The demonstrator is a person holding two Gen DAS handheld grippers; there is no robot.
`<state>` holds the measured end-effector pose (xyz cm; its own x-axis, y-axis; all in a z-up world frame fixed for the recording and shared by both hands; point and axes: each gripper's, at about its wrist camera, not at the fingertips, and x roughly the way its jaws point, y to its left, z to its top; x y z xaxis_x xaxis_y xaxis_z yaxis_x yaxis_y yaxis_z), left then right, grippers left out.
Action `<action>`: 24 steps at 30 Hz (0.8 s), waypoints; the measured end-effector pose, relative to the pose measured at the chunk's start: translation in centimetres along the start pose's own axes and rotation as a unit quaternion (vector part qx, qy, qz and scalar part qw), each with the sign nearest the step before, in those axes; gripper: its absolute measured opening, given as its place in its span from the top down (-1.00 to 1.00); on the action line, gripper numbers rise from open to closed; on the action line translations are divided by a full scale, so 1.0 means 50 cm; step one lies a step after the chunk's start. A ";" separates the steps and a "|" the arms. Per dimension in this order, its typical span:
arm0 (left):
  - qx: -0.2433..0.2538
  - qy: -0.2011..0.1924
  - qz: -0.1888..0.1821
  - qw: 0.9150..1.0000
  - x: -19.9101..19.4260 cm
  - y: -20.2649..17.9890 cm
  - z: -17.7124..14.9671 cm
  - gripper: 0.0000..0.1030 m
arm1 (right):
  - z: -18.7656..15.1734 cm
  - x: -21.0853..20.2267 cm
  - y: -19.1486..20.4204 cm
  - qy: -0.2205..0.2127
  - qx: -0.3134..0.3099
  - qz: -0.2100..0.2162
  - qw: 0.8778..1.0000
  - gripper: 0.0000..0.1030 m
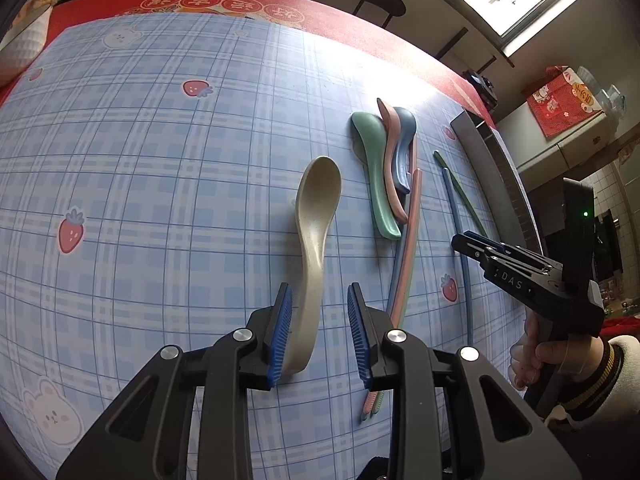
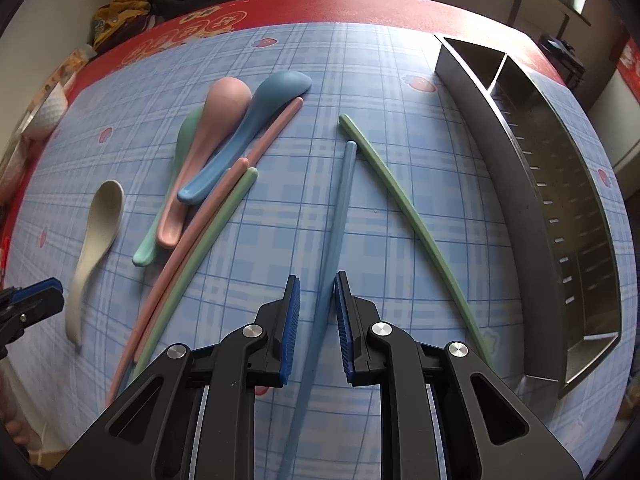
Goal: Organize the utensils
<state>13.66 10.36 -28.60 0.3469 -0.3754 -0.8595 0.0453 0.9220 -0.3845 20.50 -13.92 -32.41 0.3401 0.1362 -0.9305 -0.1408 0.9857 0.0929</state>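
On the checked blue surface (image 2: 400, 80): loose utensils, none yet in the metal holder (image 2: 516, 184) at the far right edge.
- Beige spoon (image 1: 312, 240): lying alone, handle running between the jaws of the left hand-held gripper (image 1: 320, 328); jaws parted narrowly, pads not visibly pressing it.
- Blue chopstick (image 2: 340, 216): flat, near end passing between the jaws of the right hand-held gripper (image 2: 317, 324); jaws narrow, small gaps each side, no grip seen.
- Green chopstick (image 2: 404, 208): beside the blue one, tips near, ends splayed apart.
- Green spoon (image 1: 376, 184), pink spoon (image 2: 200, 152), blue spoon (image 2: 252, 120): overlapping heap, with pink and green chopsticks alongside.
Step judged: sorting at the pick-up stage. Next move likely calls for closing squarely on spoon handle and chopstick, lifting clear, then carrying to a holder compartment.
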 end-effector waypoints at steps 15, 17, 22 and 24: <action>0.009 0.015 0.040 0.999 0.052 0.007 0.022 0.43 | -0.022 -0.010 -0.005 -0.013 0.004 0.006 1.000 0.86; 0.010 0.012 0.040 0.999 0.056 0.007 0.031 0.43 | -0.023 -0.012 -0.006 -0.014 0.004 0.006 1.000 0.86; 0.009 0.007 0.042 0.999 0.068 0.004 0.048 0.46 | -0.023 -0.011 -0.009 -0.015 0.005 0.009 1.000 0.86; 0.018 0.008 0.059 0.998 0.070 -0.002 0.047 0.65 | -0.025 -0.012 -0.010 -0.017 0.004 0.009 1.000 0.86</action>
<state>17.08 9.18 -30.77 0.3360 -0.2651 -0.9038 0.0379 0.9626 -0.2683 19.20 -14.61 -32.36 0.3691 0.1571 -0.9160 -0.1389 0.9839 0.1127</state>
